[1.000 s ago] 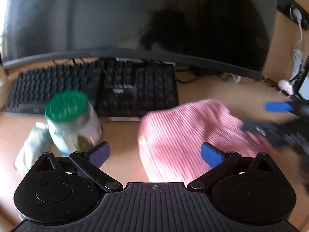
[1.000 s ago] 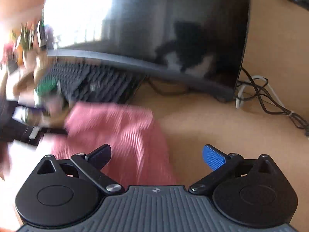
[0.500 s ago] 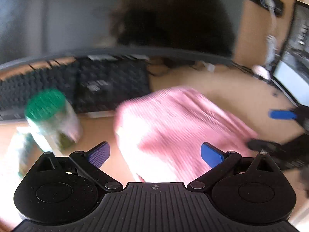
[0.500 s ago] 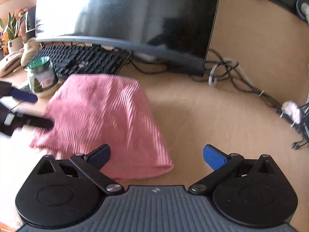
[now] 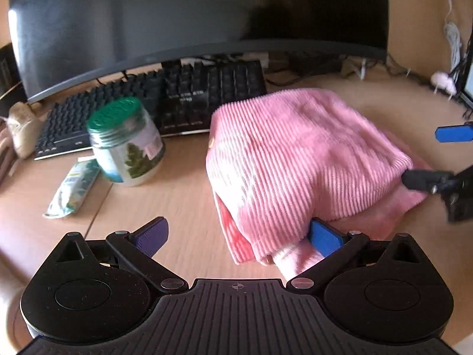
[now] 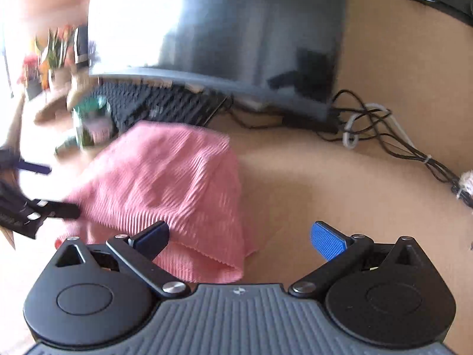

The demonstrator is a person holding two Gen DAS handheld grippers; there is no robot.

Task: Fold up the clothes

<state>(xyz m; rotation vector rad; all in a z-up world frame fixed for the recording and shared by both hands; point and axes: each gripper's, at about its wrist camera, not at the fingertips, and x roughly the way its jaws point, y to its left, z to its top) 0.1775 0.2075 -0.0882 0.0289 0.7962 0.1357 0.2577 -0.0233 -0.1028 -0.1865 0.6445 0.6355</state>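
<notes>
Both grippers, left gripper (image 5: pixel 236 233) and right gripper (image 6: pixel 239 236), are gaping wide, gripping nothing, flanking the pink garment (image 5: pixel 298 159); they should be pinching matching corners together.

Right tool (image 6: pixel 239 238) gapes beside seemingly folded pink garment (image 6: pixel 165 183).

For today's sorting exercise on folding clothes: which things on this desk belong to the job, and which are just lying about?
Belongs to the job:
pink ribbed knitted garment
left tongs
right tongs

Just lying about:
green-lidded glass jar
black keyboard
dark curved monitor
green and white snack wrapper
tangled black and white cables
</notes>
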